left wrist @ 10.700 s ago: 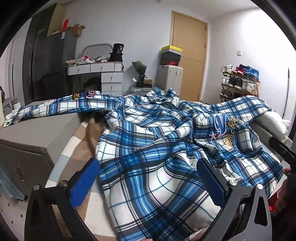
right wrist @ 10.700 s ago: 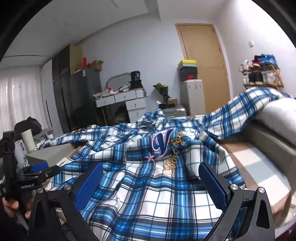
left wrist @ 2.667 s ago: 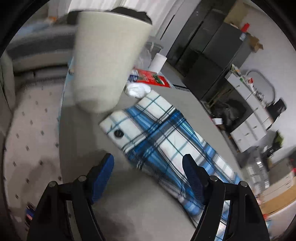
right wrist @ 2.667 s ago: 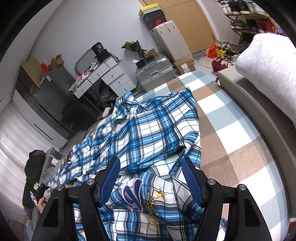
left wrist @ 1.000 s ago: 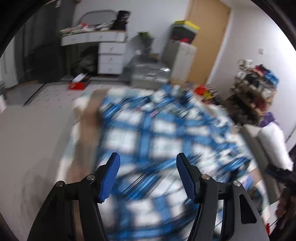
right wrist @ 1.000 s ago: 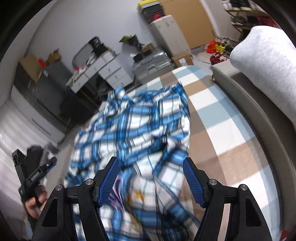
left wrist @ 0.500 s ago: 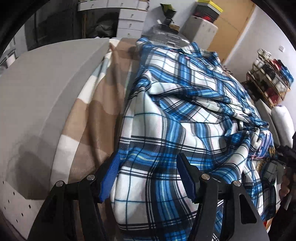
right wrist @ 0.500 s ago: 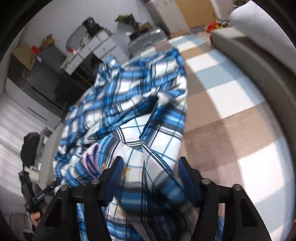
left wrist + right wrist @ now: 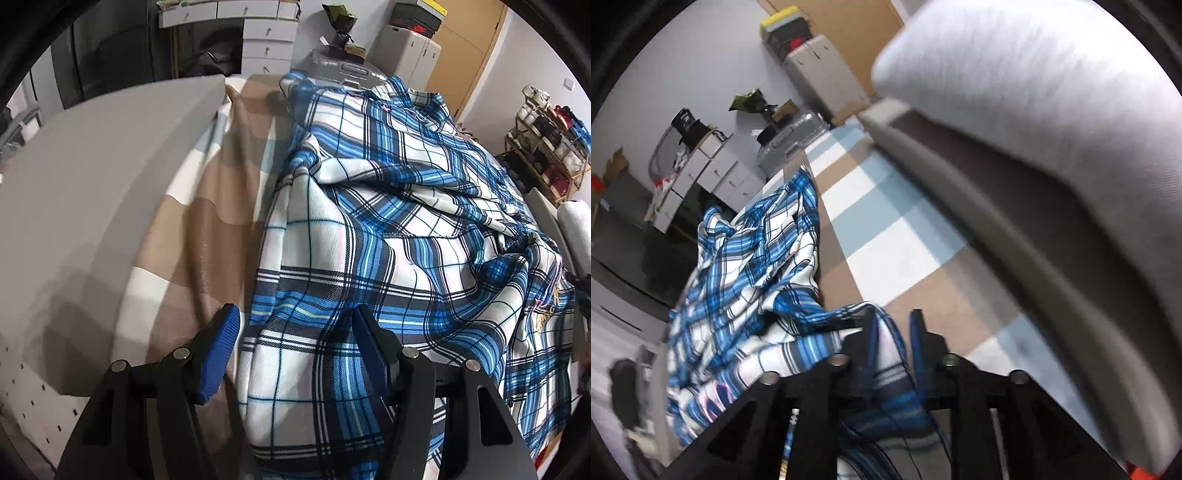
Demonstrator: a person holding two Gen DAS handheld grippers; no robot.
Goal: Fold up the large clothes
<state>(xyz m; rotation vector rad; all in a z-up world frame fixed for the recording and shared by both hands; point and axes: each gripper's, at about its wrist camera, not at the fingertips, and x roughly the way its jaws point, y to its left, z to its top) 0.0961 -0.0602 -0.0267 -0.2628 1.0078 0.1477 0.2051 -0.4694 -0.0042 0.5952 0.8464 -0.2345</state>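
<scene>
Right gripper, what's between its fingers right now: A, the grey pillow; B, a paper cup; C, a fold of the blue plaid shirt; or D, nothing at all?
C: the right gripper has closed on a bunched fold of the blue plaid shirt, cloth filling the gap.

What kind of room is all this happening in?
Most likely a bedroom in someone's home. A blue plaid shirt is spread on a bed with a checked cover; a pillow sits at its edge, and white drawers and a shoe rack line the walls.
</scene>
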